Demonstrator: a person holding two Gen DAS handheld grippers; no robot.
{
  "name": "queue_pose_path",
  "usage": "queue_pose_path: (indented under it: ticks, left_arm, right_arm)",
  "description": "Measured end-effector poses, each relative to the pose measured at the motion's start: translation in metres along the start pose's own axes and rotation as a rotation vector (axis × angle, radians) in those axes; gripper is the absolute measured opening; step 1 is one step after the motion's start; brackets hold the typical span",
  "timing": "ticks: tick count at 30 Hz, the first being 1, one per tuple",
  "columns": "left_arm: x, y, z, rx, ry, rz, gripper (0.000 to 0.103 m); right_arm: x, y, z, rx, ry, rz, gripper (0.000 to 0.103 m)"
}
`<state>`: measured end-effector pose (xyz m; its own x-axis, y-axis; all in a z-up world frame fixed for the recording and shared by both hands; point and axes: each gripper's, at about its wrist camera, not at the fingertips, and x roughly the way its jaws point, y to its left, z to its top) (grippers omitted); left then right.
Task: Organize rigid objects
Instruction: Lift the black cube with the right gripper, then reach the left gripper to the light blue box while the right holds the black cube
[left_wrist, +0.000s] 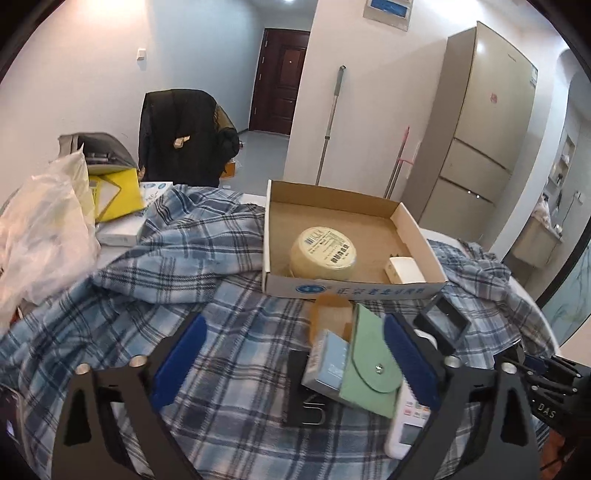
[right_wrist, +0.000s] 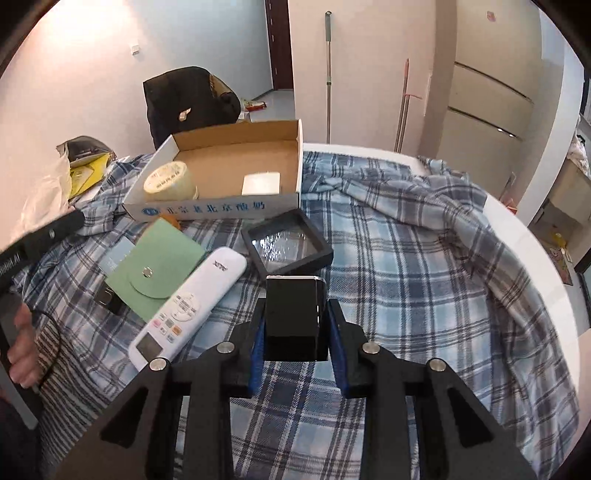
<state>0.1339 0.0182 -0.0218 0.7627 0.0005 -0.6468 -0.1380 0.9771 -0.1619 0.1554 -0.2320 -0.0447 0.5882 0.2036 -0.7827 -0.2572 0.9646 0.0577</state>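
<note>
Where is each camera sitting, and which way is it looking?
Left wrist view: sits on the left gripper, looking forward and down over the checked cloth at the cardboard box; its open fingers show.
Right wrist view: sits on the right gripper, looking down at the same cloth; it is shut on a small black box, and a hand shows at the left edge.
Both see the cardboard box, green pouch and white remote.

Home: fridge (left_wrist: 480, 122), mop (left_wrist: 330, 122), entry door (left_wrist: 280, 77) (lived-in clutter).

Glossy black box (right_wrist: 293, 317); matt cardboard tray (right_wrist: 236, 147); plaid cloth (right_wrist: 406, 258).
</note>
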Motion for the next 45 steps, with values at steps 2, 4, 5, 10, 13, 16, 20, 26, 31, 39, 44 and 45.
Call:
queue_pose_path:
  ticks: [2, 4, 5, 10, 13, 16, 20, 26, 31, 39, 44, 45]
  left_arm:
    - [0.004, 0.000, 0.000, 0.024, 0.019, -0.011, 0.087]
    - [0.009, -0.004, 0.000, 0.053, 0.045, -0.023, 0.077]
    - [0.011, -0.006, -0.001, 0.069, 0.057, -0.030, 0.068]
    - [0.023, -0.011, 0.000, 0.110, 0.130, -0.047, 0.055]
    - [0.031, -0.009, 0.003, 0.130, 0.170, -0.034, 0.044]
    - [0.039, -0.009, 0.001, 0.164, 0.212, -0.040, 0.038]
    - [0.029, -0.021, -0.004, 0.326, 0.188, -0.050, 0.038]
    - [0.028, -0.030, -0.021, 0.497, 0.268, -0.046, 0.038]
    - [0.028, -0.032, -0.030, 0.574, 0.306, -0.104, 0.038]
    - [0.045, -0.065, -0.026, 0.776, 0.282, -0.183, 0.084]
    - [0.056, -0.081, -0.030, 0.854, 0.304, -0.218, 0.084]
    - [0.058, -0.083, -0.034, 0.890, 0.312, -0.227, 0.084]
  right_arm:
    - [0.011, -0.005, -0.003, 0.010, 0.010, -0.013, 0.029]
    - [0.020, -0.007, -0.006, -0.005, 0.036, -0.028, 0.029]
    - [0.023, -0.009, -0.007, -0.012, 0.047, -0.029, 0.029]
    - [0.024, -0.015, -0.011, -0.003, 0.050, -0.009, 0.029]
    - [0.029, -0.016, -0.014, -0.014, 0.072, -0.035, 0.029]
    - [0.034, -0.019, -0.016, 0.001, 0.099, -0.019, 0.029]
    - [0.038, -0.019, -0.016, 0.005, 0.114, -0.020, 0.029]
    - [0.038, -0.017, -0.017, -0.010, 0.112, -0.035, 0.029]
    - [0.038, -0.017, -0.018, -0.010, 0.113, -0.034, 0.029]
    - [0.038, -0.017, -0.018, -0.008, 0.113, -0.032, 0.029]
    - [0.038, -0.017, -0.018, -0.010, 0.113, -0.032, 0.029]
    - [0.038, -0.017, -0.018, -0.010, 0.113, -0.032, 0.029]
